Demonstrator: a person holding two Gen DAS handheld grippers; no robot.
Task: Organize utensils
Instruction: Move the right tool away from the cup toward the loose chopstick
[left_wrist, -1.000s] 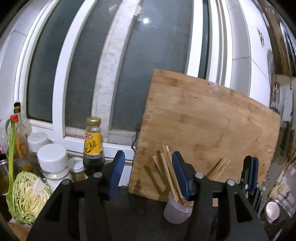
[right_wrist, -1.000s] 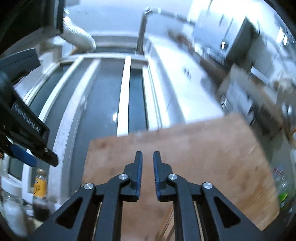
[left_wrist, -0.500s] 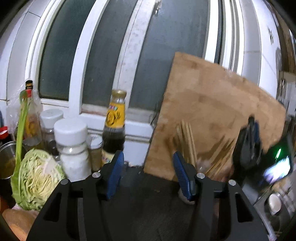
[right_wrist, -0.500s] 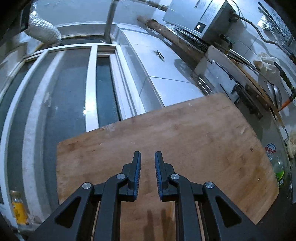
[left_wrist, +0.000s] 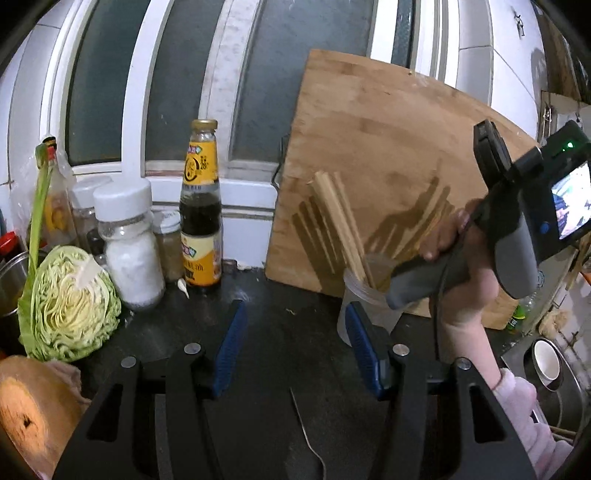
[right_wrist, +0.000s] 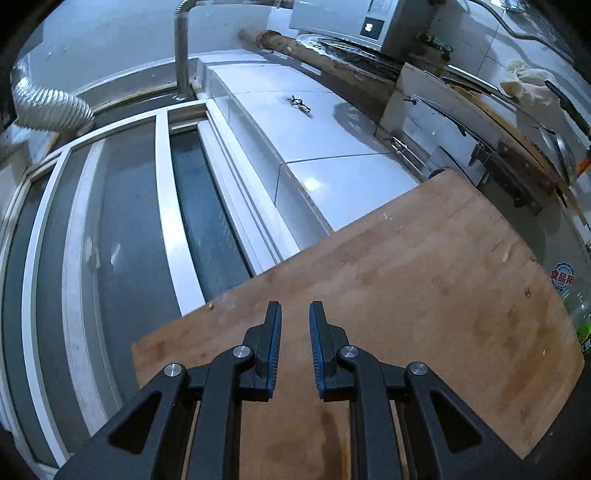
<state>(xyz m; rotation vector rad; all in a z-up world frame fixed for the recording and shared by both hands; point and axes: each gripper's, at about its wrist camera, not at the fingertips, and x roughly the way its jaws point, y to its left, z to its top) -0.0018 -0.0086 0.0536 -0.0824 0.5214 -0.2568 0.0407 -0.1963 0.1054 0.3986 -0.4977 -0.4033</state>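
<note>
We judge the sorting well along: a bundle of wooden chopsticks already stands in the translucent cup near the bench's back edge, against the leaning cutting board. Our left hand-held gripper hangs open and empty; our right hand-held gripper, jaws slightly apart, holds nothing above the cup. A thin utensil lies loose at the front. Bottles and jars crowd the left; the middle gives room.
</note>
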